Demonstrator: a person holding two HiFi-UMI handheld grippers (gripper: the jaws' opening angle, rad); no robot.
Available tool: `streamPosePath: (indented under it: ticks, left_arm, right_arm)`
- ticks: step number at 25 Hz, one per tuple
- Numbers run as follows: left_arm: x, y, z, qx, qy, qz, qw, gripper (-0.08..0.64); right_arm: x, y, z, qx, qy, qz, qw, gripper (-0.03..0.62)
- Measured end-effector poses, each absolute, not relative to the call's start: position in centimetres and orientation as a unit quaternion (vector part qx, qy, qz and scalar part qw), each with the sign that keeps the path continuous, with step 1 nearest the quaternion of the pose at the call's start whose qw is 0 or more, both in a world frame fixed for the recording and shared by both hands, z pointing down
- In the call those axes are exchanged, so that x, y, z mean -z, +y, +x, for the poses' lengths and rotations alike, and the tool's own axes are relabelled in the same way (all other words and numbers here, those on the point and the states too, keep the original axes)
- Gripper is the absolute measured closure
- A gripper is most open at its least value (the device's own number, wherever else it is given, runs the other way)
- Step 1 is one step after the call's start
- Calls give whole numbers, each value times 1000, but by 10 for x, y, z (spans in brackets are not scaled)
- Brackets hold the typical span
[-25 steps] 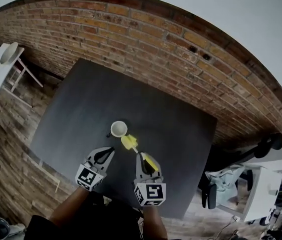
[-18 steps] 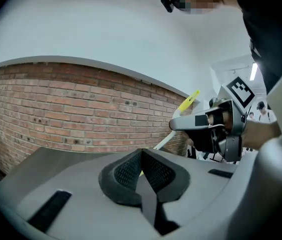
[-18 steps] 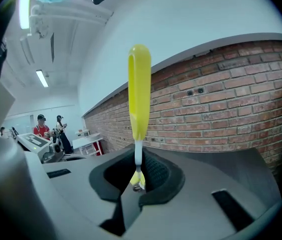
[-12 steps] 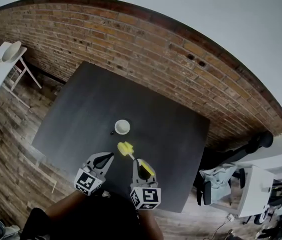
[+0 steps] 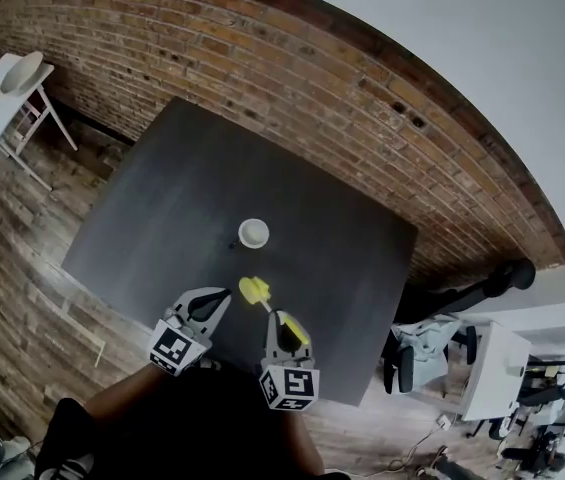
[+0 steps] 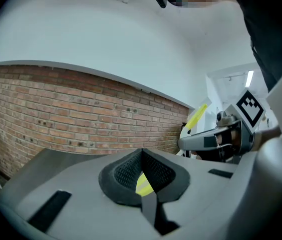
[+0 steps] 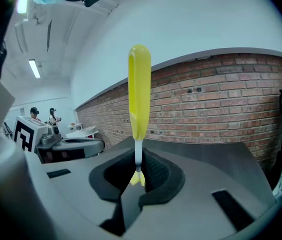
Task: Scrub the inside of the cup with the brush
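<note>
As seen from the head view, the cup (image 5: 253, 232) stands upright on the dark table (image 5: 162, 198), ahead of both grippers and apart from them. Right gripper (image 5: 275, 314): the yellow brush (image 5: 254, 290) projects forward from its tips, its head short of the cup. Left gripper (image 5: 220, 296): just left of the brush head, not touching it. Left gripper view: jaws together, nothing clamped. Right gripper view: jaws clamped on the brush's thin white stem.
</note>
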State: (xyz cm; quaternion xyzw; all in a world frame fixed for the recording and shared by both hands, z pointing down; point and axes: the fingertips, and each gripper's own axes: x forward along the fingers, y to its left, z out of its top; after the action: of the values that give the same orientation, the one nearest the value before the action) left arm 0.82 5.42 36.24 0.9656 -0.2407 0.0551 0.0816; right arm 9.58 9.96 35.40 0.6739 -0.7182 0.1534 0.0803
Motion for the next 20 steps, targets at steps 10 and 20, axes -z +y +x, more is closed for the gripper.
streamPosePath:
  ticks: [10,20]
  left_arm:
    - [-353,49,6,-45,-224,971,71,528]
    - [-359,48,1,-43,-218,972,73,528]
  right_arm:
    - [-352,94,85,-151,-707,687,73,545]
    - [-355,98,79,-147,-702,693,73,545]
